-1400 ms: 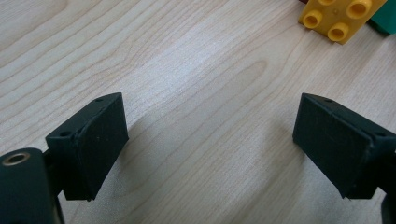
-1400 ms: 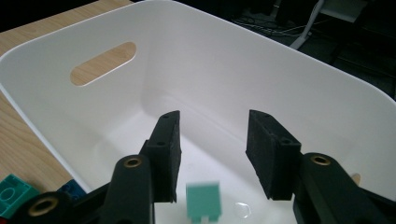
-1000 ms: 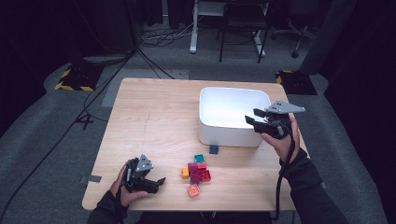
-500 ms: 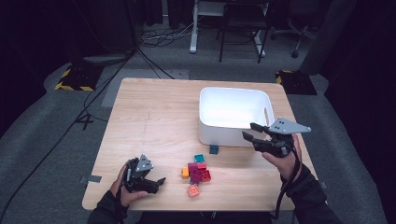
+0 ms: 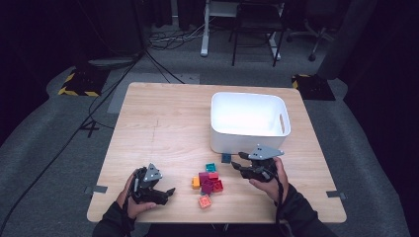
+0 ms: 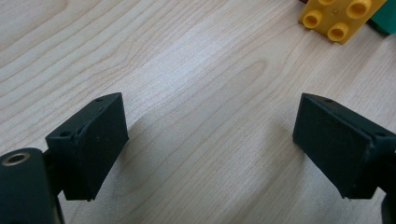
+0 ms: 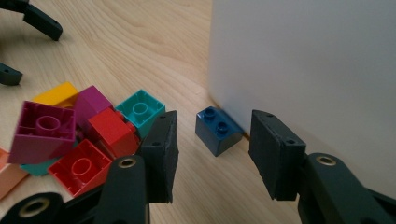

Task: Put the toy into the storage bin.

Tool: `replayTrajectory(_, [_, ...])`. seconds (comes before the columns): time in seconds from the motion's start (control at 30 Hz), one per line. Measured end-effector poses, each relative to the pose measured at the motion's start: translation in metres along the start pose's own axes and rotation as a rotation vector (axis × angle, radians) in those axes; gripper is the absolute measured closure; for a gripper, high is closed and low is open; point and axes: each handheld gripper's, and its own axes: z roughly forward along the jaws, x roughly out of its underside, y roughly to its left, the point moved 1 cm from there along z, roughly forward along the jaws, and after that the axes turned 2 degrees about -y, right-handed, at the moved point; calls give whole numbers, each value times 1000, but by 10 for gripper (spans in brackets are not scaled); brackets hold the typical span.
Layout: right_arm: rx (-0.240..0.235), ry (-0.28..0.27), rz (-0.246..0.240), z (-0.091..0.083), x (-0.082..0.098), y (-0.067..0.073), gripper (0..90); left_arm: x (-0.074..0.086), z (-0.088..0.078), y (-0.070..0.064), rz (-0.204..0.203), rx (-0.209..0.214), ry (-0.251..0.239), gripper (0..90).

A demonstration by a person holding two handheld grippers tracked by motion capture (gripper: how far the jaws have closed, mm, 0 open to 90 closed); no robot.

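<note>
the right gripper (image 7: 212,156) has matte black, blocky pads, parted with nothing between them. just beyond the gap sits a small, glossy dark blue brick (image 7: 217,129) with two studs, on pale wood-grain table (image 7: 140,42), touching the smooth white bin (image 7: 317,70). the left gripper (image 6: 210,140) gapes wide over bare wood.

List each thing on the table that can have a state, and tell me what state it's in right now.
White bin: upright, nothing visible inside.
Dark blue brick: studs up, beside the bin wall, in line with the right gripper's open jaws, not gripped.
Brick pile: loose heap, some bricks tipped over.
Left gripper: open, holding nothing, low over bare wood.
Right gripper: open, pointed at the dark blue brick.
</note>
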Motion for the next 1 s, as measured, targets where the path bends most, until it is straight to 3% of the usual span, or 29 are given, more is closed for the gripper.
replayTrajectory(0.17, [-20,35,27,22,8,1,520,0,0,0,0,0,0,105])
replayTrajectory(0.43, [11,62,25,42,10,4,484,0,0,0,2,5,-1,105])
replayTrajectory(0.6, [39,66,-4,50,7,6,452,0,0,0,-1,9,0,105])
replayTrajectory(0.77, [27,88,4,58,6,4,456,0,0,0,-2,9,0,105])
replayTrajectory(0.97, [13,96,-20,64,2,8,439,1,0,-1,-2,9,-4,105])
replayTrajectory(1.0, [14,101,-45,65,2,7,439,1,0,-1,-2,10,-4,105])
